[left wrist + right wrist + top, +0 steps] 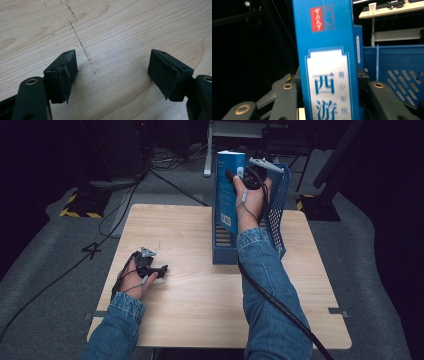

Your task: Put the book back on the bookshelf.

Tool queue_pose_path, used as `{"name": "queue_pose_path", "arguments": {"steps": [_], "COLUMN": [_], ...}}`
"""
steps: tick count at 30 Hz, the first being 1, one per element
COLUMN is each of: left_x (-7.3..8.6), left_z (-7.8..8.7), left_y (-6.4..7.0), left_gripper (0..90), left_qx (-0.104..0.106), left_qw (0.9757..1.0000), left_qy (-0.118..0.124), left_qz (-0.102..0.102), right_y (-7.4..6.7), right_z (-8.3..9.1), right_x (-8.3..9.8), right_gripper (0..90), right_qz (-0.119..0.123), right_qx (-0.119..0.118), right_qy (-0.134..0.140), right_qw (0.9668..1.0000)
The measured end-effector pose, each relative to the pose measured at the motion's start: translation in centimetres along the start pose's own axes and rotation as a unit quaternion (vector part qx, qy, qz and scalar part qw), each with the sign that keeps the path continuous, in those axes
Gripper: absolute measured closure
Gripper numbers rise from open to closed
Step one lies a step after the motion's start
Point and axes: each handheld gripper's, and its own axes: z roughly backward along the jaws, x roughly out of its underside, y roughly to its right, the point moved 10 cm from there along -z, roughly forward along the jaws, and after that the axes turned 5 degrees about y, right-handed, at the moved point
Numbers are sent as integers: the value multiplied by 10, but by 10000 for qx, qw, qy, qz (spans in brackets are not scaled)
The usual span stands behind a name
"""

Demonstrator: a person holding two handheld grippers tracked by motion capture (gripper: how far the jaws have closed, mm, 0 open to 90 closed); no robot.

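Visibly one blue book (227, 190), one blue rack (278, 215), two tools

The blue book (325, 60) has words on its narrow side. In the right gripper view, a white panel on that side shows two big blue Chinese signs, 西 on top and 游 under it. Beside them runs a line of small signs (too blurry to read). Higher up sits a red square with white signs, also too small to read. In the high view, the book's cover (227, 190) has a white label near the bottom, but its marks cannot be read.
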Motion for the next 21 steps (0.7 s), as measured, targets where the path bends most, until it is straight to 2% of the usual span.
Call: {"name": "queue_pose_path", "arguments": {"steps": [3,8,9,12,21], "left_x": [0,0,-1,-1,-2], "left_z": [0,0,-1,-2,-2], "left_y": [0,0,0,1,1], "left_gripper": [241,242,242,242,246], "left_qx": [-12,-1,-1,25,22], "left_qw": [10000,10000,10000,10000,10000], "left_qy": [3,-9,-8,-5,-8], "left_qz": [0,-17,-18,-19,-59], "right_y": [-2,-4,-4,-5,8], "right_z": [-2,-8,-10,-14,-21], "right_x": [12,35,41,52,95], "right_gripper": [601,599,599,599,601], "right_qz": [213,422,537,665,558], "right_qx": [60,155,202,248,294], "right_qy": [-204,-515,-526,-471,-823], "right_qw": [9995,9977,9970,9964,9946]}}
